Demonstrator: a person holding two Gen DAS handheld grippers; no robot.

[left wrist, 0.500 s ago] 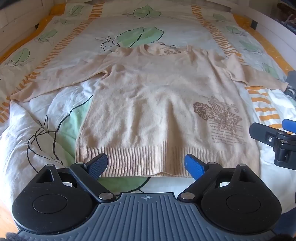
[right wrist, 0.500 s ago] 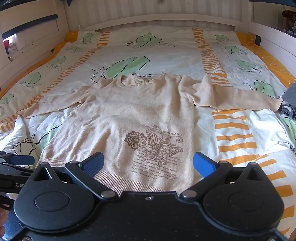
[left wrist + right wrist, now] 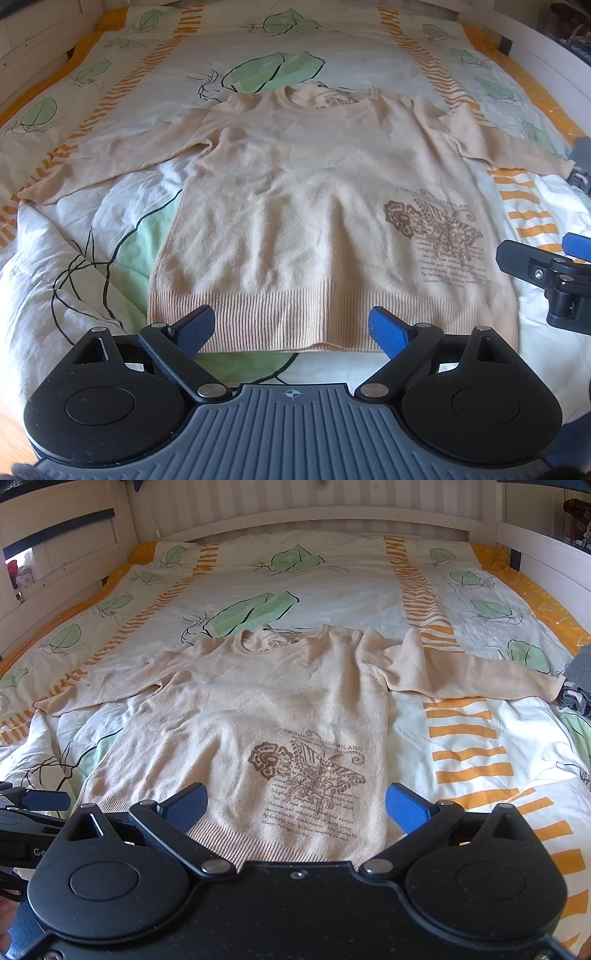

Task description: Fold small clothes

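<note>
Both hand-held grippers hung over the near hem of the sweater [image 3: 295,206]: the left hand-held gripper [image 3: 291,328] had its blue pads spread wide with the ribbed hem lying below and between them, not pinched, and the right hand-held gripper [image 3: 295,805] stood just as wide over the sweater's printed corner, holding nothing. Neither pad looked to be pressing on the knit. The sweater lay flat and face up in the middle of the bed [image 3: 332,587], collar towards the headboard, one sleeve stretched out to each side of its body; the sleeve on the printed side had a raised fold near the shoulder and its cuff ended close to a grey bundle [image 3: 578,679] at the bed's edge. It was a pale peach knit with a round neck, a ribbed band along the bottom and a brown butterfly-and-flower print [image 3: 306,771] with lines of lettering low on one side. I judged it light, soft and limp, likely to sag and drag over the rumpled leaf-patterned duvet rather than hold any shape, and not slippery. The best hold seemed the firmer ribbed hem corners, or a cuff and shoulder seam for turning a sleeve across the body.
</note>
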